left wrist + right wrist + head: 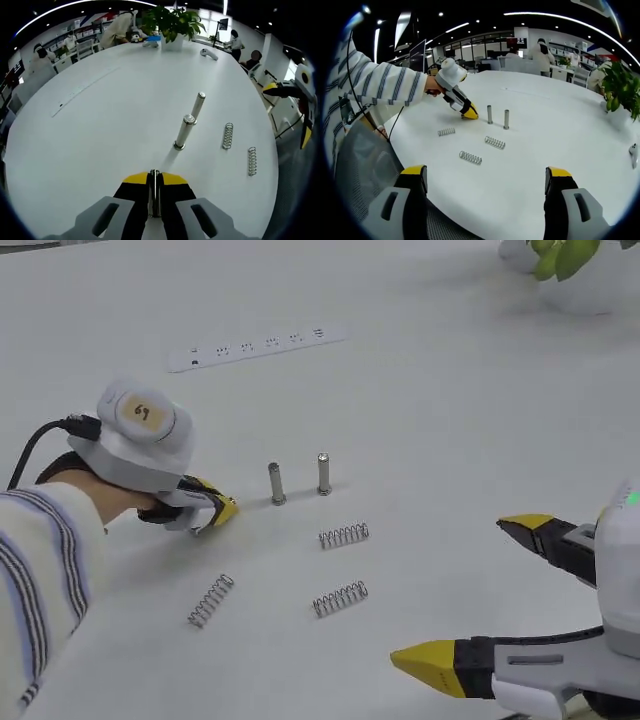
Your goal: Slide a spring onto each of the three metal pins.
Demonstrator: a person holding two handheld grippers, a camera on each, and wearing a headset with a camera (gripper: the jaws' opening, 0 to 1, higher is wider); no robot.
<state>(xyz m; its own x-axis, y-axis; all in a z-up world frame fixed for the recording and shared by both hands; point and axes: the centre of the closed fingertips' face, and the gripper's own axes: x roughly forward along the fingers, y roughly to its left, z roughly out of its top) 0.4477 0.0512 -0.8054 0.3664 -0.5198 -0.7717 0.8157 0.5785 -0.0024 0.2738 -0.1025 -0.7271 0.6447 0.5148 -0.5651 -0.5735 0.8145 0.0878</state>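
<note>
The left gripper (218,512) is clamped on a metal pin (155,192), low over the white table (450,390), just left of two standing pins (277,484). Three springs (343,535) lie near those pins. The right gripper (485,172) is spread wide, well apart from them. Beyond the pins lie a power strip (258,347) and a potted plant (172,22), in an office with ceiling lights.

White round table (450,390), power strip (258,346), potted plant (172,22), ceiling light strips (457,26), people (539,50) standing beyond
</note>
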